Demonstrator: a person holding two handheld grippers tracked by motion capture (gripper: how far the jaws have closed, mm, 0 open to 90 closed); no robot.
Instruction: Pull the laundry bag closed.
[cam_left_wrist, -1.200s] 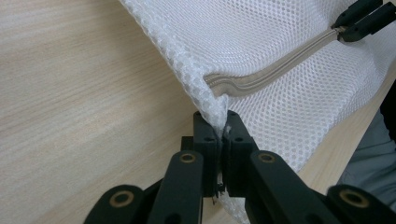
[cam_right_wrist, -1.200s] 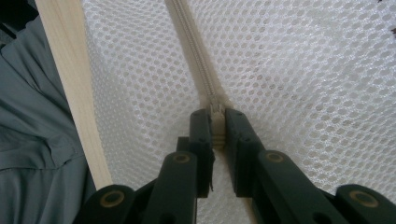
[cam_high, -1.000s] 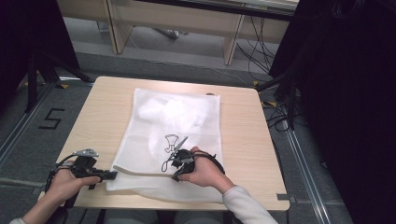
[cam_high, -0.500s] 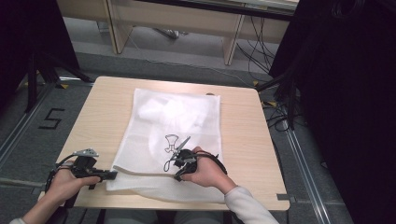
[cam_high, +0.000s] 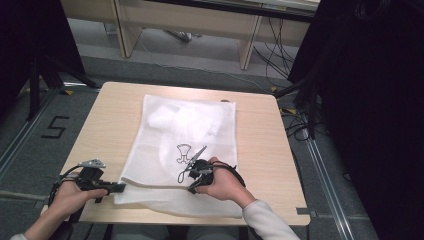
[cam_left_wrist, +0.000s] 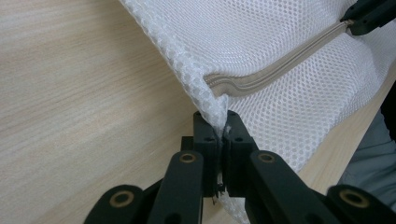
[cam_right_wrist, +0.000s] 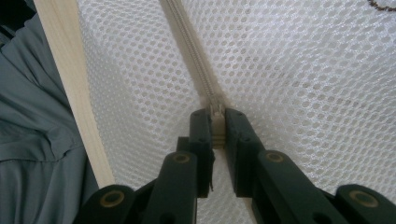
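My left gripper has its fingers clamped together on the corner of the white mesh bag, right where the zipper ends, and I'm pinning that corner at the near-left edge of the tabletop. My right gripper has its fingers pinched on the zipper pull, part-way along the zip line, which runs away up the frame between the two mesh panels. From above, the bag lies flat across the middle of the tabletop, its zipped edge nearest me, left gripper at the corner, right gripper further along the same edge. The risk, as I judge it: the pull is a small tab, so if I tug off the line of the teeth it may slip from the fingers or jam, and mesh could snag in the slider; if the left corner grip is thin, the whole bag may slide with the pull instead of the zip moving. Inside the bag I see a soft white bundle toward the far end, too vague to identify, and a dark printed mark shows on the mesh near the right gripper.
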